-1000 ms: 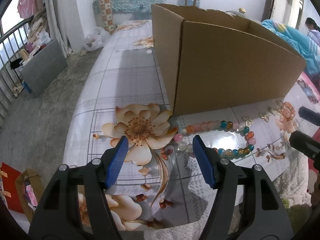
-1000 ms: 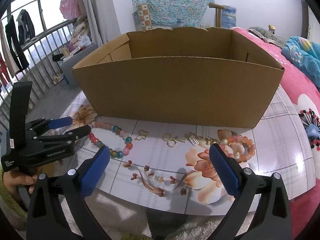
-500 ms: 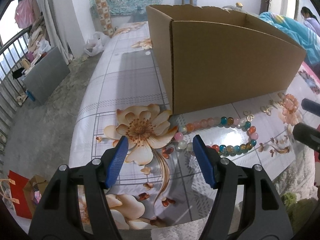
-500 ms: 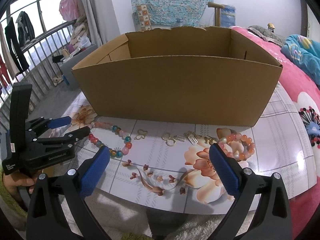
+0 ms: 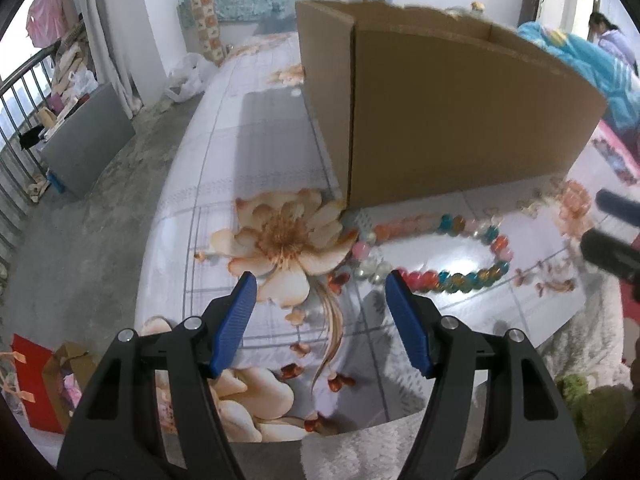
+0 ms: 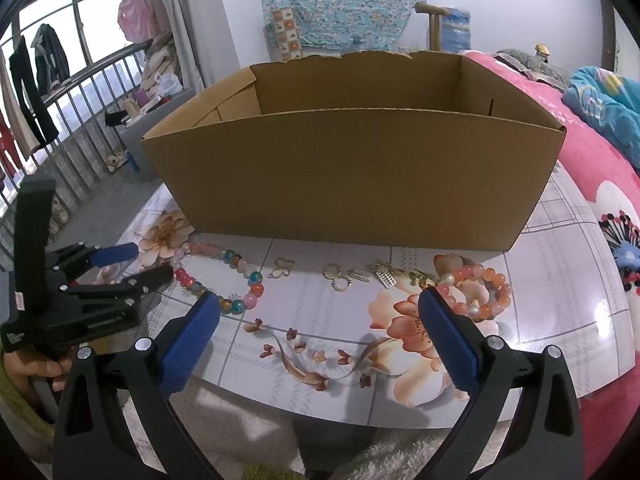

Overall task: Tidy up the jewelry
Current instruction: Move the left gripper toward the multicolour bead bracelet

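Left gripper (image 5: 320,304): jaws spread wide, nothing between the blue pads, tilted down over the flowered tabletop (image 5: 248,148) just short of the big bead necklace (image 5: 436,252).
Why there: looks like a line-up on the near end of the necklace loop, the closest piece on that side, so it is likely the first pick.
Right gripper (image 6: 320,332): jaws spread too, empty, poised above the table's front edge, with the small gold pieces (image 6: 360,276) beyond the gap between its pads.
Jewelry: all of it lying flat on the table in a row in front of the cardboard box (image 6: 352,176); necklace on the left, gold butterfly charm (image 6: 282,267) and earrings in the middle, orange bead bracelet (image 6: 476,290) at the right.
Box: open top, set right behind the row, which makes it the obvious drop spot; nothing shows inside it as far as can be seen.
Left view only: the box's side wall and the necklace's whole loop up close, though blurred.
Right view only: down into the box's open top, the gold pieces sharp enough to tell apart, and the person's hand (image 6: 36,368) around the left gripper's handle.
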`<state>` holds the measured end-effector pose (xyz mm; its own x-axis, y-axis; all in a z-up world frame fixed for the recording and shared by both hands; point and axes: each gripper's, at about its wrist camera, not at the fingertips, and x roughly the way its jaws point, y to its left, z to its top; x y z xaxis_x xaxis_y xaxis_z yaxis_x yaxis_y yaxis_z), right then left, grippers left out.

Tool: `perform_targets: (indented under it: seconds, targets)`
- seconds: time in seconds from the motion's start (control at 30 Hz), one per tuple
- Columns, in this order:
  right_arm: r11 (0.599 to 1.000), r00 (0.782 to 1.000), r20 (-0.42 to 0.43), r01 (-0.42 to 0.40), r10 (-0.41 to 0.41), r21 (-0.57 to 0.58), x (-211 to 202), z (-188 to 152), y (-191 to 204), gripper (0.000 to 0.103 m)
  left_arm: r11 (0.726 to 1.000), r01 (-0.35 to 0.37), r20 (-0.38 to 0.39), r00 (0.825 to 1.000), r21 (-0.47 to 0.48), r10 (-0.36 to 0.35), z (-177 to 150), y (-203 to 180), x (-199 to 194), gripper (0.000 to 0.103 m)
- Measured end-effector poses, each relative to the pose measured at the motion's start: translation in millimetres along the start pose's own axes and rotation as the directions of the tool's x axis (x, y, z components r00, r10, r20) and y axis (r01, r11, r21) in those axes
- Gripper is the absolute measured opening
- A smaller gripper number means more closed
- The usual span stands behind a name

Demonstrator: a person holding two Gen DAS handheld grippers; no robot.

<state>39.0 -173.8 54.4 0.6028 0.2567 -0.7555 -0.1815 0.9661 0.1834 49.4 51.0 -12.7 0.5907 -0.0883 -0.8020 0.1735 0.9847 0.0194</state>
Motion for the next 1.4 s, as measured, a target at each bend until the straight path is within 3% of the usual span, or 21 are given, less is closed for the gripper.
perform_targets:
  seconds: [0.2, 0.57, 1.4]
  targets:
    - [1.0, 1.0, 0.0, 0.001, -0.001, 0.0, -0.3, -0.7, -0.6, 0.097, 0.999, 0.04, 0.063, 0.997, 0.007, -0.041, 11.1, -6.3, -7.7, 0.067]
    - [1.0, 1.0, 0.005, 0.012, -0.012, 0.008, -2.2, -2.6, -4.1, 0.097, 0.998, -0.003, -0.006, 1.0, 0.062, 0.003, 14.0, -22.2, 20.5, 0.068]
    - [1.0, 1.0, 0.006, -0.024, 0.024, -0.002, -4.4, -2.6, 0.9, 0.097, 0.998, -0.024, -0.01, 1.0, 0.052, 0.025, 0.0, -2.6, 8.8, 0.072]
